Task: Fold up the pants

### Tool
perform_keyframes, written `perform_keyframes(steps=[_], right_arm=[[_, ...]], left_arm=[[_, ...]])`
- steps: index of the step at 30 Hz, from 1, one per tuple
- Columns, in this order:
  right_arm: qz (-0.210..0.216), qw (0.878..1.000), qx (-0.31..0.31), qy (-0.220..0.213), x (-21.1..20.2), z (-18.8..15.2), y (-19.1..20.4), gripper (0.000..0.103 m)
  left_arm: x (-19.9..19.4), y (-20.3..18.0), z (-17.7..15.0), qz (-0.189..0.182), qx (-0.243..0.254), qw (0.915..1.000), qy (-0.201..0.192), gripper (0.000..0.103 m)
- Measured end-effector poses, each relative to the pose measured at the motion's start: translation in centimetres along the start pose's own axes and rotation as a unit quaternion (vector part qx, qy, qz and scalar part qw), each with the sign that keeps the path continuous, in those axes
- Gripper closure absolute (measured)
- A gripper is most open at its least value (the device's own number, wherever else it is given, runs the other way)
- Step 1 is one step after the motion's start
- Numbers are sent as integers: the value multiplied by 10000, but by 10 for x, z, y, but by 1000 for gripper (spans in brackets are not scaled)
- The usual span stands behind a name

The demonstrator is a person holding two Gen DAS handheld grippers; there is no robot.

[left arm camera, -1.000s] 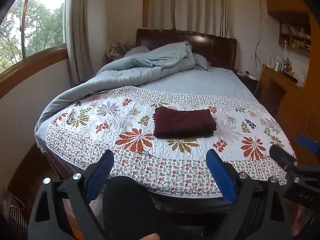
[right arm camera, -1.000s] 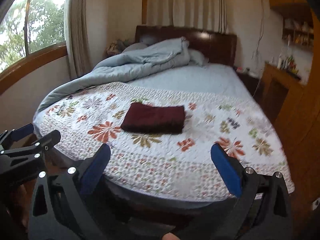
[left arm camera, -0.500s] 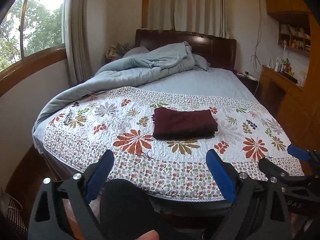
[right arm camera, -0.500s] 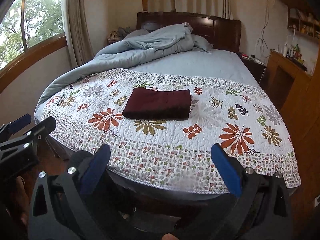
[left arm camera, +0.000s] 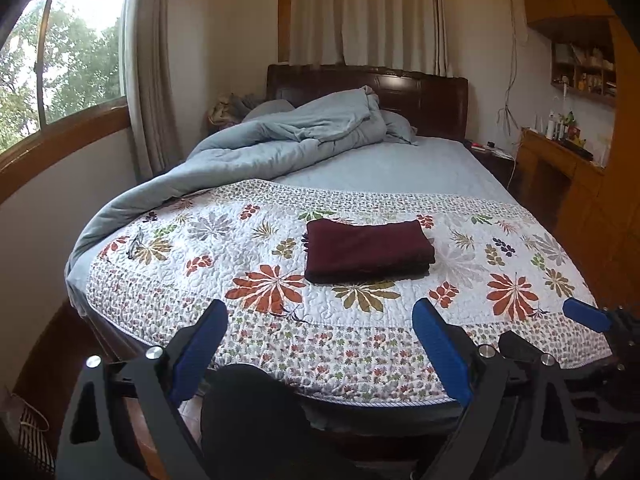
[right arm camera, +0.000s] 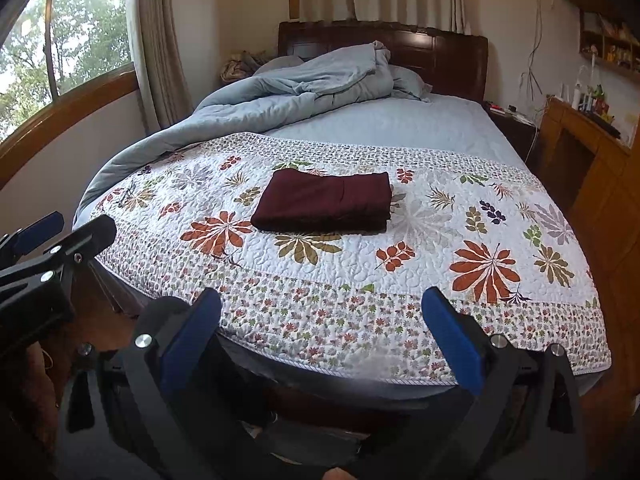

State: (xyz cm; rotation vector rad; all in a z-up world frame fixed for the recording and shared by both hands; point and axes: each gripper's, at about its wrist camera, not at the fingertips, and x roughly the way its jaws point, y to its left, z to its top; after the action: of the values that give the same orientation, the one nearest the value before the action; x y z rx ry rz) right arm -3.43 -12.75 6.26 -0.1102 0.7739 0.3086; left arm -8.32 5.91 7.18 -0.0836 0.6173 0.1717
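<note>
Pants (left arm camera: 368, 250) of dark maroon cloth lie folded into a neat flat rectangle on the floral quilt (left arm camera: 260, 320), a little toward its middle and well clear of the near edge of the bed. A large red-orange flower in the quilt's pattern sits just left of the folded stack, an olive-green one just in front of it. Behind the quilt a rumpled grey-blue duvet (left arm camera: 280, 140) is heaped toward the dark wooden headboard (left arm camera: 424, 96), trailing down the left side of the mattress. The left gripper (left arm camera: 320, 344) hangs in front of the foot of the bed with its blue-padded jaws spread wide and nothing between them — well apart from the pants. The right gripper (right arm camera: 322, 330) is likewise released, its blue pads far apart and empty, poised over the quilt's near border. In the right wrist view the left gripper shows at the left edge; in the left wrist view the right one shows at the right edge. A window (left arm camera: 60, 72) with a curtain stands at the left, and a wooden desk (left arm camera: 560, 160) with small bottles at the right.
</note>
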Motion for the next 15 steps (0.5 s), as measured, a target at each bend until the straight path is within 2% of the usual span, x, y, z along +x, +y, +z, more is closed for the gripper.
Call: perform_keyframes(steps=[5,15], right_arm=[[9,10000,13,-20,1,1,-1,3],[-58,9999,-4,-93,0,3,-3,3]], left_arm=[[5,-1,-2,-200,-71,9997,135,9],[7,-5,-6,-57,-44,9999,109,9]])
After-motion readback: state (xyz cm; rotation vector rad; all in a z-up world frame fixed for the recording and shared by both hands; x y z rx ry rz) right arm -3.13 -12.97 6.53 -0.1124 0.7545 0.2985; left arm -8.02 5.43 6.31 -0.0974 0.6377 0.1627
